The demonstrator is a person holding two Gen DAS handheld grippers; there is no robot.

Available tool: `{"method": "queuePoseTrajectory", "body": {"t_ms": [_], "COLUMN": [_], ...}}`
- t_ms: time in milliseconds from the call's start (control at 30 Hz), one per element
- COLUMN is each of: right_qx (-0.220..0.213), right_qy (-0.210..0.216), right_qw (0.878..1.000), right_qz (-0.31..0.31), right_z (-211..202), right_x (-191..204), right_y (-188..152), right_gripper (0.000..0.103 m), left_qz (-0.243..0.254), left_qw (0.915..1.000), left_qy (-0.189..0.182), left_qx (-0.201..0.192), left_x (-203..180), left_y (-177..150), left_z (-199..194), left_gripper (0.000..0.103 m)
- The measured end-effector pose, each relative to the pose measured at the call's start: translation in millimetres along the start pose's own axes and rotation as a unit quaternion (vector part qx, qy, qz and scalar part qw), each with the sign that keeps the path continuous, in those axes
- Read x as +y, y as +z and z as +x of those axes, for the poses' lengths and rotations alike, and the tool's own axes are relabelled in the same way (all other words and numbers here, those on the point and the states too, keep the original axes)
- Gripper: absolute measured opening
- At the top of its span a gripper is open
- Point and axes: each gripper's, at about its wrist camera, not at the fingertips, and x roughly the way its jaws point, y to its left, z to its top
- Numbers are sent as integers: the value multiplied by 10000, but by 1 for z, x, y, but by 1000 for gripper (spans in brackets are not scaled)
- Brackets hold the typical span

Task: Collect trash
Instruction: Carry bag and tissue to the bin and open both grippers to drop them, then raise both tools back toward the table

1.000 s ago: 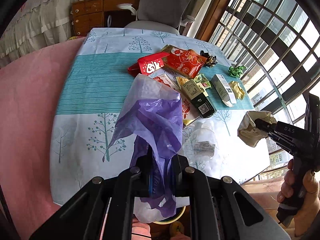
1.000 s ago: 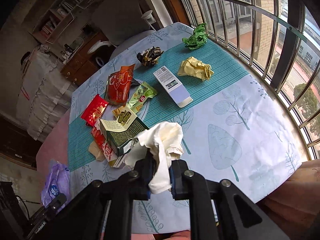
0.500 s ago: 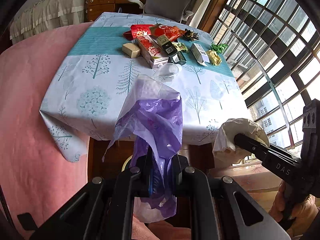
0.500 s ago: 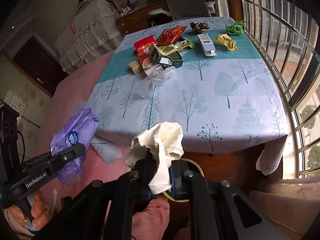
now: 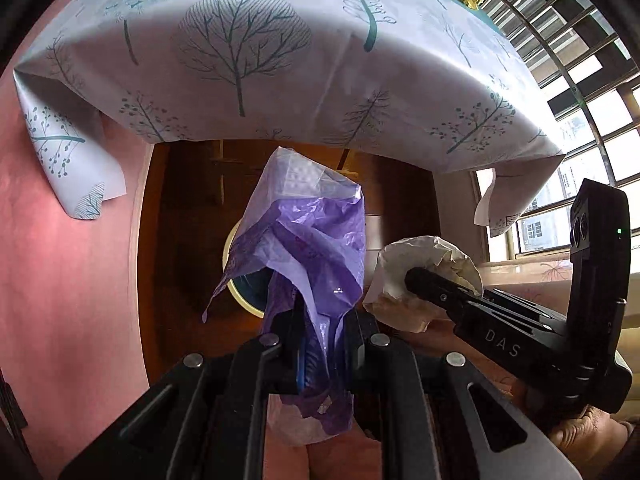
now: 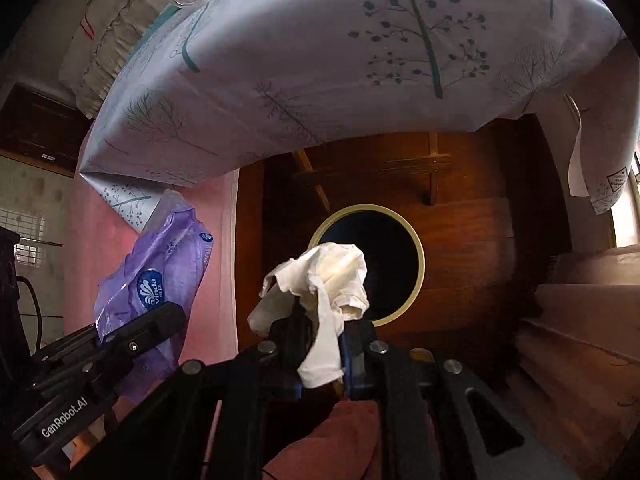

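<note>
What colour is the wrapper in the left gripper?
Translucent purple wrapper with a blue-and-white logo, clearest in the right wrist view.

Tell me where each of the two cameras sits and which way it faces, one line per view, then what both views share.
Left wrist: on the left gripper, facing steeply down past the tablecloth edge at the bin; its jaws pinch a purple wrapper; a hand shows lower right.
Right wrist: on the right gripper, facing down at the bin's opening; it pinches a crumpled tissue.
Shared: both grippers, both pieces of trash, the bin, the tablecloth.
</note>
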Motion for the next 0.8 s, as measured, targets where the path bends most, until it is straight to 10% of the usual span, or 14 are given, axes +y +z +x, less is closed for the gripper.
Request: {"method": "queuePoseTrajectory", "body": {"t_ms": [267, 433, 500, 800], "right_qx": [281, 463, 412, -22], "right_qy": [-249, -288, -246, -350], "right_qw": [9981, 9964, 9969, 9981], "right_qz": [481, 650, 630, 502], "right_z": [161, 215, 221, 164], "right_x": [-53, -69, -74, -58], "right_y": [-8, -6, -3, -2], "right_gripper": [20, 50, 63, 64], "left_qz": [163, 267, 215, -1], "left_qw": [9992, 9979, 9980, 9951], "left_qy": [331, 566, 589, 871], "left_qx": [142, 140, 79, -477], "left_x": [36, 47, 48, 55], "left_y": [-12, -12, -11, -5], "left_z": [145, 187, 189, 132], "left_gripper": [19, 70, 76, 87]}}
